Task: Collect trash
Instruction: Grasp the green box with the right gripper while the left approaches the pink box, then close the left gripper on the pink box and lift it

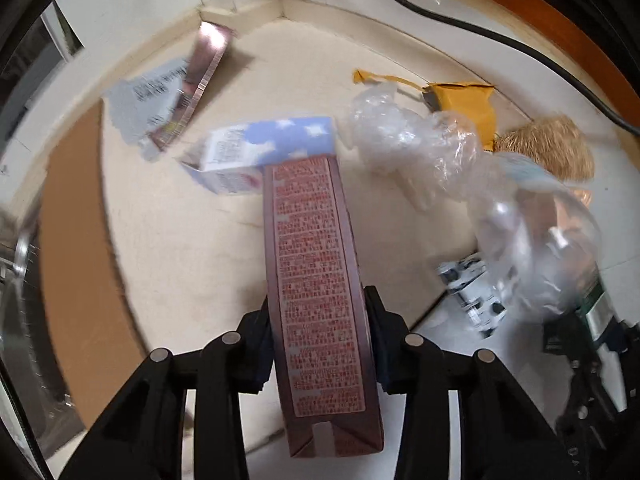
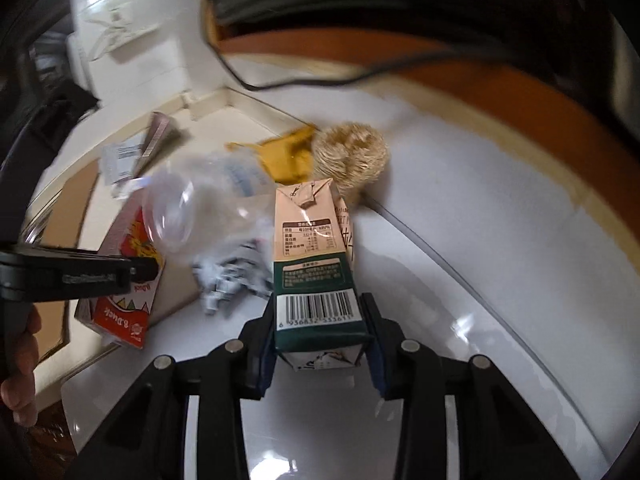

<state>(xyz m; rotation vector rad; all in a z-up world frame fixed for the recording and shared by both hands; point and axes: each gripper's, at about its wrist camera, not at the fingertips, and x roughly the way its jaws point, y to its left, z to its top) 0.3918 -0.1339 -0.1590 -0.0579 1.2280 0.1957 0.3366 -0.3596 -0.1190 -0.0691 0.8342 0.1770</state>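
Pinching the tall brown printed carton [image 1: 320,280] in our left hand-held gripper [image 1: 318,336] and the green-and-peach drink carton [image 2: 316,264] in our right hand-held gripper [image 2: 318,332], we keep both squeezes firm, steering past the crumpled clear plastic [image 1: 420,148].

Crumpled plastic wrap [image 1: 412,136] and blue carton [image 1: 264,148] crowd the floor ahead.

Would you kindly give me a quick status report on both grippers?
Left gripper clamps red box. Right gripper clamps green carton. Clear plastic wrap crowds between.

Printed cardboard was seen on the red box [image 1: 316,280] and the carton [image 2: 312,256]; clear, glossy, crinkled plastic on the bag [image 1: 416,140]; the floor [image 2: 460,240] looked smooth and shiny.
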